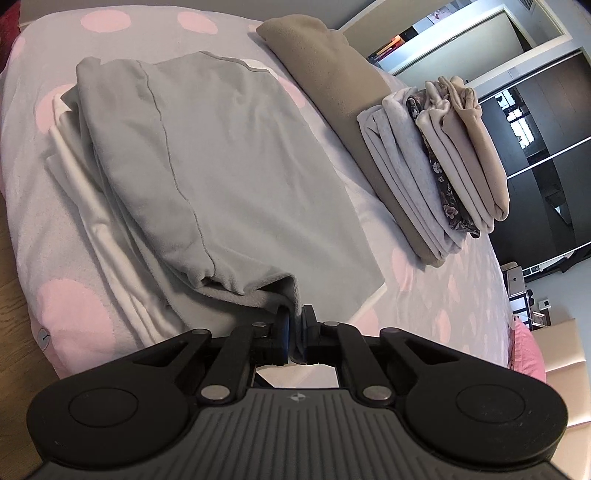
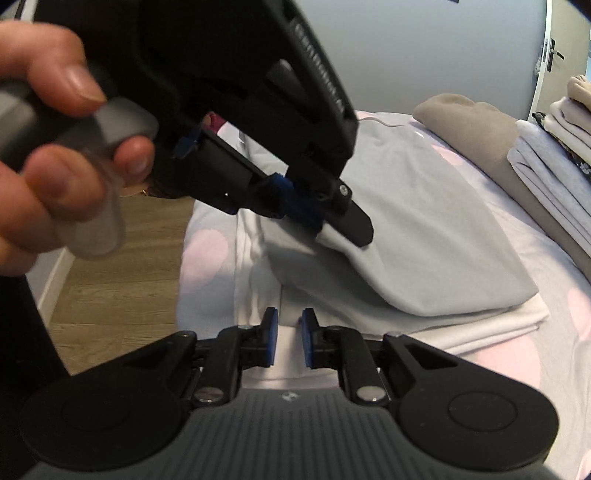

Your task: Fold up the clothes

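On bed (image 1: 229, 33), grey garment (image 1: 221, 155) edge pinched between left gripper (image 1: 295, 317) fingers (image 1: 282, 325)

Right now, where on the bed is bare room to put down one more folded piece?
Bare bedcover lies free near the stack of folded clothes, right of the grey garment. Another strip lies beyond the garment. The middle is crowded: garment, white cloth, brown blanket.

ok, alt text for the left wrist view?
The left tool is shut on the near corner of a grey garment lying half-folded over white cloth on a pink-dotted bed. A stack of folded clothes sits to the right.
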Demonstrator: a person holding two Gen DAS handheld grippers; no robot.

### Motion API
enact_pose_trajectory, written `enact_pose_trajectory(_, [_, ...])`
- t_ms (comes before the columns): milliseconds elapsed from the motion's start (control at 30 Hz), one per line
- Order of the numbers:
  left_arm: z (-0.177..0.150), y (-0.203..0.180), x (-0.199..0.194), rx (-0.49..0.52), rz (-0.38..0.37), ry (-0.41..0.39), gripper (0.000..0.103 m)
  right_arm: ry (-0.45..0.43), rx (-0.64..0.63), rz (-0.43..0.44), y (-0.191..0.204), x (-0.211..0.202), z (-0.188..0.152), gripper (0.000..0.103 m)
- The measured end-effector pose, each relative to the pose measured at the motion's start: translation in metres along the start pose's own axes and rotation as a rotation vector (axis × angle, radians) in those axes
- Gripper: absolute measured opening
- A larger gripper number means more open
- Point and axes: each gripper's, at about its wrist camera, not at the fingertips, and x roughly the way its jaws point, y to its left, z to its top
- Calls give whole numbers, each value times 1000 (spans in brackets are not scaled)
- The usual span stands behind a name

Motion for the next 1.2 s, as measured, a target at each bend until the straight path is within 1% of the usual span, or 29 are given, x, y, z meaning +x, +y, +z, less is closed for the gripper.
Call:
enact_pose_trajectory(100, [0,-1,1,2,3,0,4,33,-24,-12,1,9,3,14])
enact_pose_trajectory(167, [0,0,1,3,1,-1,4,46,-28,-18,2,8,4,6])
enact_pose_trajectory(200, [0,0,0,4,0,-1,4,43,-21,-16,2,5,5,5])
enact_pose_trajectory(300, [-1,1,-1,7,7,6,4,17,-11,-1,3,-12,8,5])
enact_pose_trajectory(400, [-6,0,1,29,62,47,4,31,-45,-9,8,-19,7,4])
enact_pose_trajectory(500, [-13,-1,6,57,125,104,4,68,-32,-12,7,-13,0,4])
enact_pose_trajectory(600, [-21,1,16,76,187,164,4,79,-6,-14,5,-8,-2,4])
enact_pose_trajectory(767, [-23,9,21,47,196,189,3,99,26,-14,2,-7,-2,4])
enact_pose_trajectory(900, [-28,7,20,73,202,212,3,107,56,-22,-1,-16,-5,4])
enact_pose_trajectory(1033, [-33,-2,12,98,196,202,3,103,94,-56,-2,-27,-5,7])
enact_pose_trajectory(1133, [-41,-19,-5,159,190,144,4,92,131,-96,-11,-45,-4,7])
enact_pose_trajectory(1167, [-43,-25,-10,181,193,124,4,86,145,-110,-14,-56,-7,11])
enact_pose_trajectory(1200, [-46,-33,-17,205,203,102,4,78,163,-125,-18,-71,-16,19])
